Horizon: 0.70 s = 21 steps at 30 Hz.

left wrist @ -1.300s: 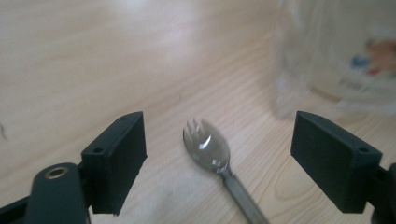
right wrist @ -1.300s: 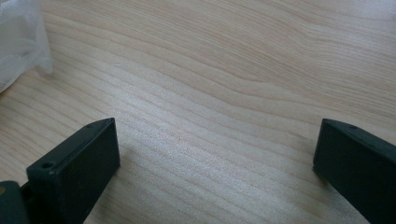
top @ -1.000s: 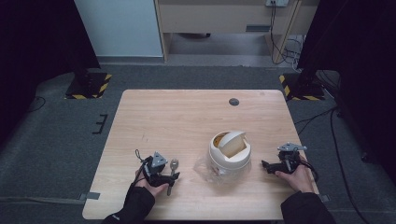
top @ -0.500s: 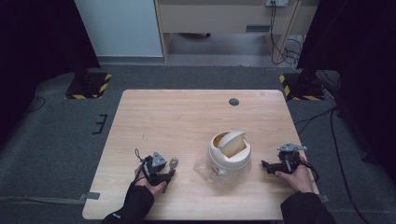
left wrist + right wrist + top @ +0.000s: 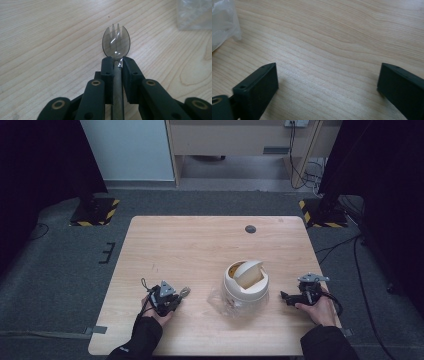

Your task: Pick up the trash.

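Grey carpet surrounds a pale wooden surface with a small dark round hole near its far edge. Left gripper, held low at the near left, has its jaws pressed together on the handle of a clear smoky plastic spork, whose tined bowl projects forward just above the wood. Right gripper, at the near right, rests with jaws spread wide over bare wood. Between the grippers stands a cream lidded tub, its flap tilted up, with crumpled clear plastic wrap touching its near-left side.
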Motion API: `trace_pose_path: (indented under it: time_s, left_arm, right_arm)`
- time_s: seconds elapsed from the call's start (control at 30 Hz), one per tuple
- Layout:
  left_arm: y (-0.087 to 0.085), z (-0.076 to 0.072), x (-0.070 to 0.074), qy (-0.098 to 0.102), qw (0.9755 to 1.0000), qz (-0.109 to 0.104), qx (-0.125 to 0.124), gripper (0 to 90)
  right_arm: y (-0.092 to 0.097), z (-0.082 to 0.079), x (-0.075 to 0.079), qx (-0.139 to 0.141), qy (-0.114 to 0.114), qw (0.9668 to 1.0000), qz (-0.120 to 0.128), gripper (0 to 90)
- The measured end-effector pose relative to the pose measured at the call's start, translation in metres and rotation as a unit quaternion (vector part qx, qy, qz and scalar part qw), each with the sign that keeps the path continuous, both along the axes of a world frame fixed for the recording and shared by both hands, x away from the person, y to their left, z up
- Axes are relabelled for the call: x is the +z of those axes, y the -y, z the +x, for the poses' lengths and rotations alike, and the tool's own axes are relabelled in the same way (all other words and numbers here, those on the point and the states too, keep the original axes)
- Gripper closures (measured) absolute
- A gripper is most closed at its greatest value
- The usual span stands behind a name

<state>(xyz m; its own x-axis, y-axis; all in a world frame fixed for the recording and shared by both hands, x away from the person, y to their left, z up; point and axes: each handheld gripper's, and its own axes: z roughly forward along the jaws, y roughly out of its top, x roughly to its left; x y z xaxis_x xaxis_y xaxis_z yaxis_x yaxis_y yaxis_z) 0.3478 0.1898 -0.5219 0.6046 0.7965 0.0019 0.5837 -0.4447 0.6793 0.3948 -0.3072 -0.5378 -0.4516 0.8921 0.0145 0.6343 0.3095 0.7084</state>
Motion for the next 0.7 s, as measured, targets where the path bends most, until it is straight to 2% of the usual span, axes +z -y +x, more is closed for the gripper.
trace_pose_path:
  time_s: [0.1, 0.2, 0.27, 0.37, 0.47, 0.53, 0.7]
  left_arm:
    - [0.002, -0.002, 0.005, 0.013, 0.9999, -0.005, -0.007, 79.4]
    - [0.0, -0.003, 0.015, 0.041, 0.999, -0.018, -0.007, 79.4]
    - [-0.002, -0.004, 0.022, 0.059, 0.9976, -0.034, -0.003, 79.4]
    - [-0.007, -0.006, 0.033, 0.086, 0.9946, -0.059, 0.001, 79.3]
    - [-0.011, -0.007, 0.042, 0.109, 0.9904, -0.085, 0.005, 79.3]
    - [-0.015, -0.009, 0.05, 0.13, 0.9862, -0.102, 0.01, 79.4]
    - [-0.02, -0.014, 0.066, 0.172, 0.977, -0.125, 0.015, 79.3]
  right_arm:
    - [0.004, 0.0, 0.002, -0.009, 0.002, 1.0, 0.002, 14.9]
    - [0.006, -0.001, 0.005, -0.017, -0.001, 0.9998, 0.009, 21.6]
    - [0.007, -0.001, 0.007, -0.02, 0.003, 0.9998, 0.008, 22.8]
    - [0.008, 0.0, 0.014, -0.03, 0.021, 0.9991, 0.021, 23.8]
    - [0.008, -0.001, 0.022, -0.042, 0.042, 0.9975, 0.04, 24.4]
    - [0.008, -0.001, 0.027, -0.05, 0.054, 0.9957, 0.056, 23.9]
    - [0.005, -0.001, 0.044, -0.062, 0.089, 0.9894, 0.097, 20.8]
